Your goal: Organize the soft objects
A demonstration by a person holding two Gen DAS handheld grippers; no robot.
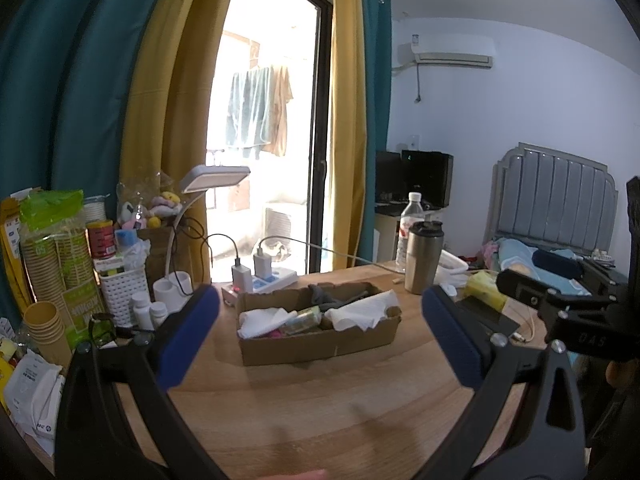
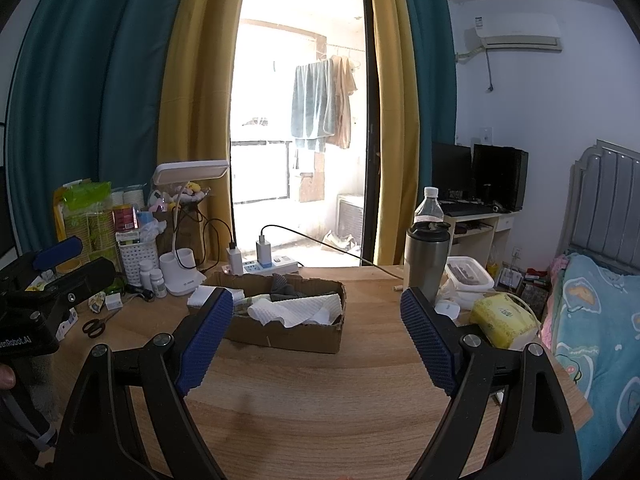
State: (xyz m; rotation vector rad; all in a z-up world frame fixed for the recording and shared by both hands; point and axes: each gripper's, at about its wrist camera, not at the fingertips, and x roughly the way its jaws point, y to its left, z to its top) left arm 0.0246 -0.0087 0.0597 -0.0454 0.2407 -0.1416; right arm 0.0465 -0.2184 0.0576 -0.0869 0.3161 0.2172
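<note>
A shallow cardboard box (image 1: 320, 344) (image 2: 304, 338) sits in the middle of the wooden table. It holds white cloths (image 1: 362, 310) (image 2: 296, 310), a grey cloth (image 1: 326, 296) (image 2: 282, 284) and a small green packet (image 1: 304, 318). My left gripper (image 1: 320, 336) is open and empty, held above the table in front of the box. My right gripper (image 2: 316, 336) is open and empty, also in front of the box. A yellow tissue pack (image 2: 502, 318) (image 1: 486, 288) lies at the table's right.
A steel tumbler (image 2: 426, 264) (image 1: 424, 256), a water bottle (image 2: 428, 208) and a plastic container (image 2: 468, 274) stand right of the box. A power strip (image 2: 264, 266), desk lamp (image 2: 180, 276), white basket (image 2: 136, 258), cups and scissors (image 2: 94, 326) crowd the left. A bed (image 2: 600, 320) is at right.
</note>
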